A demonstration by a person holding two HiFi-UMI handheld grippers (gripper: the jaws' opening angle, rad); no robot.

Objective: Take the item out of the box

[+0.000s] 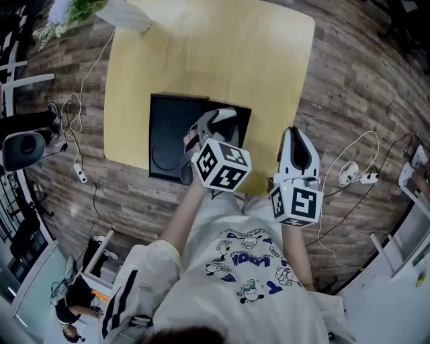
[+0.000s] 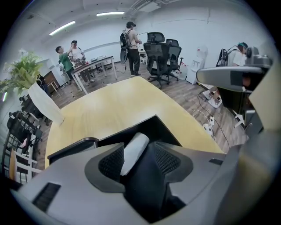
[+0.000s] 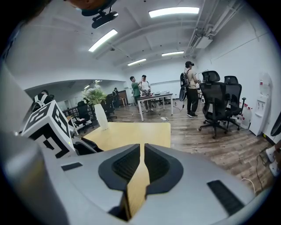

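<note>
A black open box (image 1: 168,134) sits at the near edge of the yellow table (image 1: 215,54). My left gripper (image 1: 215,124) hangs over the box's right part, jaws standing wide apart. In the left gripper view a white roll-shaped item (image 2: 134,151) lies between the jaws, close to the left pad (image 2: 109,163) and clear of the right one, with the box wall (image 2: 149,125) behind it. My right gripper (image 1: 294,140) hovers at the table's near right edge, apart from the box. Its jaws (image 3: 142,160) are drawn together with nothing between them.
A white vase with green leaves (image 1: 127,15) stands at the table's far left corner. Cables and a power strip (image 1: 353,173) lie on the wooden floor to the right. Office chairs (image 2: 160,55) and several people stand far back in the room.
</note>
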